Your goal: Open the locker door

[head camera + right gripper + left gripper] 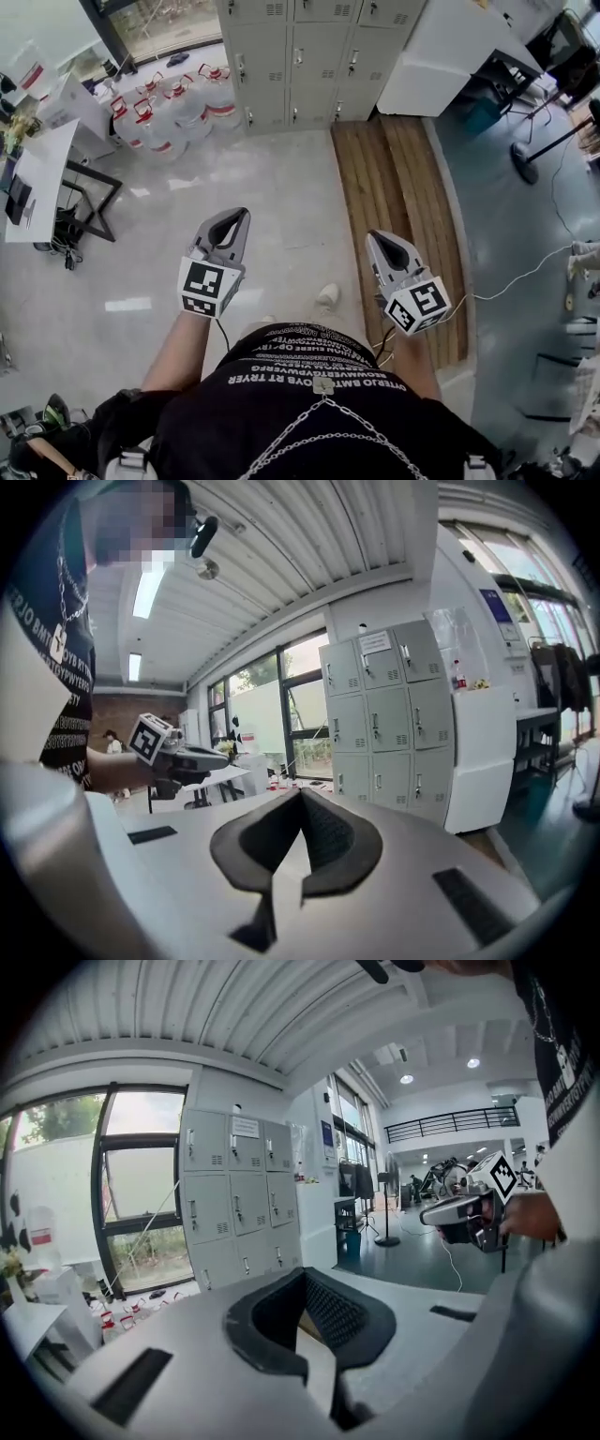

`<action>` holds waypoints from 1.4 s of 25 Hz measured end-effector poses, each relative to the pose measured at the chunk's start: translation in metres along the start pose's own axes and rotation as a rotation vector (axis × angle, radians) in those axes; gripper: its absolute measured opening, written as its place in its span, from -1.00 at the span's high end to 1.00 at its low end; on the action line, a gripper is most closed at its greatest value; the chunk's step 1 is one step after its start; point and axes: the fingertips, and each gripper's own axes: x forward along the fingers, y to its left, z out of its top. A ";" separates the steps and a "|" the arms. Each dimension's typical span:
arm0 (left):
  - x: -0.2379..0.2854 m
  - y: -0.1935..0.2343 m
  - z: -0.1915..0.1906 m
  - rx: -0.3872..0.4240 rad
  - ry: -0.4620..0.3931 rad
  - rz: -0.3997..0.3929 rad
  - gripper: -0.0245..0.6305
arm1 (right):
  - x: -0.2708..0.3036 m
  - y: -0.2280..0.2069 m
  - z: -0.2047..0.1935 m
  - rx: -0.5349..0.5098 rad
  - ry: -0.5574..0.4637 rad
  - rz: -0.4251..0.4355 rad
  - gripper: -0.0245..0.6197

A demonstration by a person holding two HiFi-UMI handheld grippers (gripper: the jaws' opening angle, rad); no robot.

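Observation:
A grey bank of lockers [309,56] with all its doors closed stands against the far wall, well ahead of me. It also shows in the left gripper view as lockers [234,1199] and in the right gripper view as lockers [384,724]. My left gripper [240,216] is held in the air at waist height, pointing toward the lockers, jaws shut and empty [305,1274]. My right gripper [374,236] hovers beside it at the same height, also shut on nothing [300,794]. Both are far from any door or handle.
Several water jugs [178,103] with red handles stand on the floor left of the lockers. A white table [42,178] is at the left. A wooden platform [394,206] runs ahead on the right, beside a white cabinet [450,56], a stand's base [530,155] and a floor cable [525,277].

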 end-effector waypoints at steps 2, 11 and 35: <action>0.031 -0.007 0.019 0.020 -0.018 -0.004 0.91 | 0.006 -0.034 0.006 -0.023 0.006 -0.004 0.93; 0.126 -0.019 0.070 0.040 -0.055 0.085 0.91 | 0.026 -0.156 0.023 -0.009 -0.007 0.055 0.93; 0.179 0.020 0.097 -0.012 -0.073 0.282 0.91 | 0.068 -0.242 0.040 -0.010 0.032 0.157 0.93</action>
